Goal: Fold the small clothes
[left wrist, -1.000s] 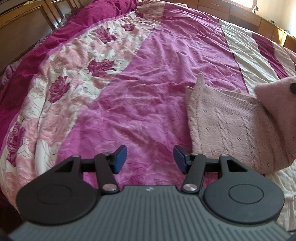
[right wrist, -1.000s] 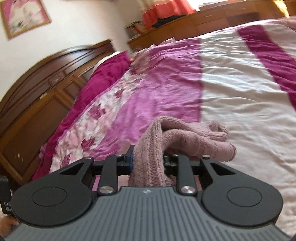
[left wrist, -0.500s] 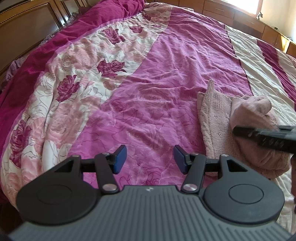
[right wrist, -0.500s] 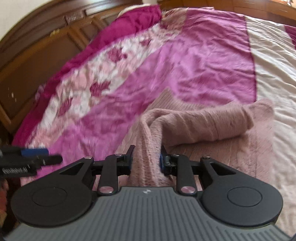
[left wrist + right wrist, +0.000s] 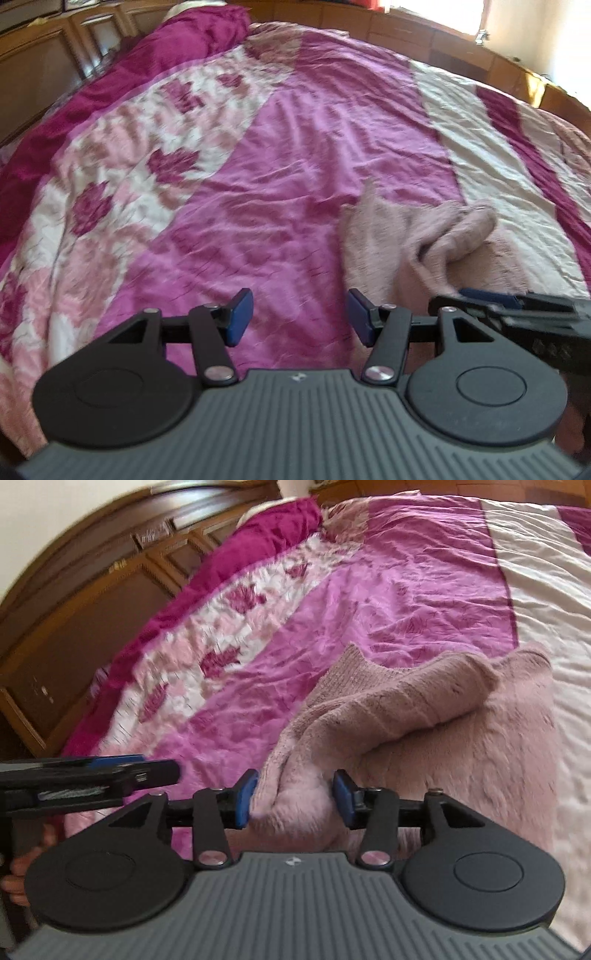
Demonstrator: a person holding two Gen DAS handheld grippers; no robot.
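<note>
1. Currently, a fold is being made: the pink sweater [image 5: 424, 738], lying on the bed [image 5: 406, 590], is being loosely bracketed at a bunched edge by the half-parted right tool [image 5: 293, 797].
2. Nothing is being held by the wide-open left tool [image 5: 299, 317].
3. Next, a flat release is probably being called for.

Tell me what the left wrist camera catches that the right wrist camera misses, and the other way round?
Only the left wrist view shows the left hand-held gripper open, with nothing but bedspread between its fingers, and the bright window beyond the bed. Only the right wrist view shows the right hand-held gripper with a bunch of the pink sweater between its parted fingers, and the carved wooden headboard. Both show the sweater lying on the pink and magenta bedspread, and each glimpses the other gripper at its edge.
</note>
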